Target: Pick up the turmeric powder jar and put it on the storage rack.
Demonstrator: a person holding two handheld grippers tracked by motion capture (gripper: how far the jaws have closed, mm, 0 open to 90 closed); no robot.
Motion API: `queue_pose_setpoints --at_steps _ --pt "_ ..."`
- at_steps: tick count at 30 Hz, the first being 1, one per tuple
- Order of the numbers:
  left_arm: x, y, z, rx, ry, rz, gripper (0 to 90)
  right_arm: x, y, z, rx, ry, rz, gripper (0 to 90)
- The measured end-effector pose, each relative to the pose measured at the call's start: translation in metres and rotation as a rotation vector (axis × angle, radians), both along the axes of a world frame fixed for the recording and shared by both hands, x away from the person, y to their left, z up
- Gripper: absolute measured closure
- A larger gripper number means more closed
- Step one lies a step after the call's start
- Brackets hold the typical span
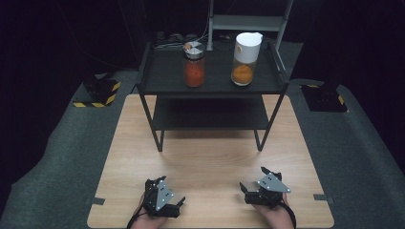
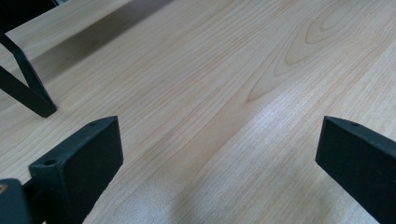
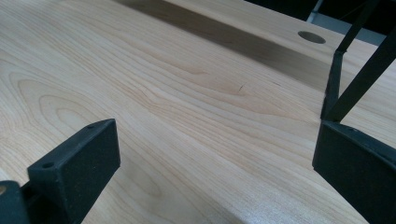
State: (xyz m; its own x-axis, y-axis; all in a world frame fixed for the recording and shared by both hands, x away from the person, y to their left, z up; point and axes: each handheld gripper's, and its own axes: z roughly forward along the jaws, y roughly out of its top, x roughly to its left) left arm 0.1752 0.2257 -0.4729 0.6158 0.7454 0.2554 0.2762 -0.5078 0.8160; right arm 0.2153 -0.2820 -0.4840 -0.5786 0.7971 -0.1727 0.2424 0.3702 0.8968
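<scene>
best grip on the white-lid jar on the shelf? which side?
Probably the clear body of the white-lid jar, below the lid, jaws level. It stands upright at the front right of the shelf, well apart from the other jar. Come from the front with the right gripper, open and on that side.

On my feed the desk (image 1: 210, 157) is pale, light-brown wood with a wavy grain. The shelf rack (image 1: 212, 81) on it is black. One jar (image 1: 194, 64) holds red-orange contents under a silver lid; the other jar (image 1: 246, 59) has a white top and orange contents. My left hand-held gripper (image 1: 165, 191) and right hand-held gripper (image 1: 258, 183) are black with grey plates. The floor blocks (image 1: 98, 93) carry yellow-and-black stripes.
</scene>
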Motion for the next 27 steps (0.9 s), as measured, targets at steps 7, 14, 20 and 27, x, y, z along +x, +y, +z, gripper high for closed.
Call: queue_pose_setpoints --at_steps 7,14,20,27 --pt "0.004 0.006 0.002 -0.026 0.035 0.007 1.1 -0.002 0.000 -0.001 -0.006 -0.012 0.003 0.2" --pt "0.005 0.010 0.003 -0.030 0.042 -0.007 0.9 -0.004 0.001 -0.001 -0.022 -0.019 0.012 0.2" --pt "0.008 0.010 0.005 -0.025 0.064 -0.003 0.5 -0.003 -0.002 -0.001 -0.012 -0.015 0.016 0.6" --pt "0.012 0.004 0.008 -0.003 0.085 0.027 0.4 -0.004 -0.004 -0.001 -0.010 -0.013 0.028 0.6"
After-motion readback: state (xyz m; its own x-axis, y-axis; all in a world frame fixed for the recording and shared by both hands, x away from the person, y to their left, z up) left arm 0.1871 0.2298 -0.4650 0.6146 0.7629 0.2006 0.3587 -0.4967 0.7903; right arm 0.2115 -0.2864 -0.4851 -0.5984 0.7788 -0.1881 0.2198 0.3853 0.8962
